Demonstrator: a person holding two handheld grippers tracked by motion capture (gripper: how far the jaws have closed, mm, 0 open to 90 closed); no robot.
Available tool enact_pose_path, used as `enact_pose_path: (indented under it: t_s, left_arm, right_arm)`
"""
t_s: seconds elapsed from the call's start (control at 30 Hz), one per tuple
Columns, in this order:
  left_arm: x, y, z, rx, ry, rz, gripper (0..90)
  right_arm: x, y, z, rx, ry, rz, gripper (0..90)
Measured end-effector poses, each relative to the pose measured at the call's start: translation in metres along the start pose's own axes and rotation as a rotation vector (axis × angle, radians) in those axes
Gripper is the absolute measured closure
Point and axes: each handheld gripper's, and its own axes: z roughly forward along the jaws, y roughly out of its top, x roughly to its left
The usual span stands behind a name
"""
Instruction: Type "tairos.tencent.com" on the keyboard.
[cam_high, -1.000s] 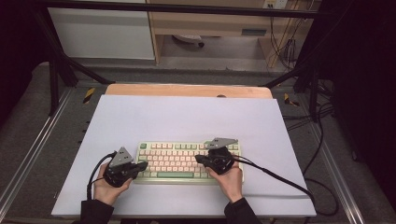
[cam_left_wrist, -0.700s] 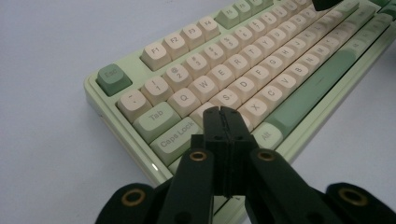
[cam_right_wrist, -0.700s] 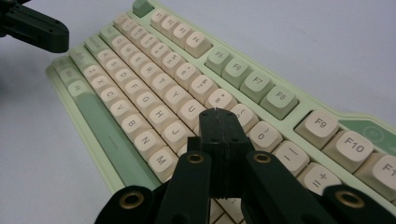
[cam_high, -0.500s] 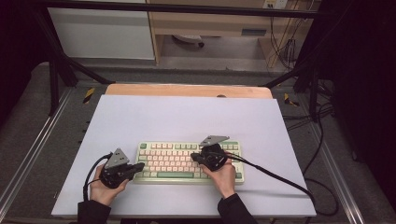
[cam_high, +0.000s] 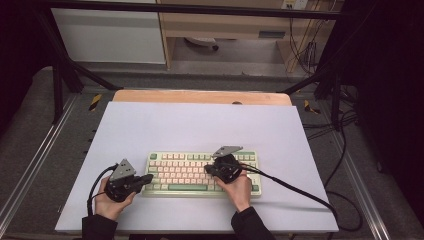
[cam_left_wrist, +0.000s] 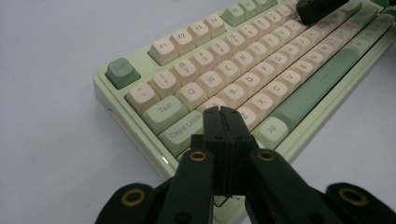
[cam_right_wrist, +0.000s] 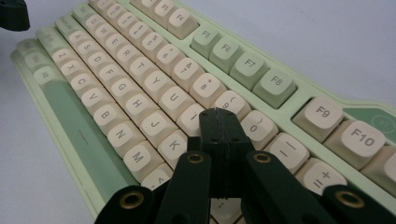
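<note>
Keyboard (cam_high: 200, 174) lies at lower centre of the white table (cam_high: 200, 125). The left claw (cam_high: 148, 177) has drawn back toward the keyboard's left edge, jaws together over Caps Lock. The right claw (cam_high: 209, 170) has crept leftward, jaws together above the O key, likely typing.

Pale green keyboard (cam_high: 200, 173), cream keycaps, flat on table's near-centre, long edge facing person.

Grey floor (cam_high: 40, 150) – dim room – with a wooden cabinet (cam_high: 225, 25) beyond the white-topped table (cam_high: 200, 125).
</note>
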Motion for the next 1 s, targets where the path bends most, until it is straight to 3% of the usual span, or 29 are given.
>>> enact_pose_path:
  t_s: [0.57, 1.0]
  left_arm:
    - [0.0, -0.001, 0.001, 0.001, 0.0, -0.003, 89.7]
    - [-0.001, 0.0, 0.002, 0.001, -0.001, -0.001, 89.7]
  right_arm:
    - [0.008, 0.005, -0.027, -0.05, 0.015, -0.029, 90.0]
    - [0.017, 0.002, -0.029, -0.055, 0.04, -0.036, 90.0]
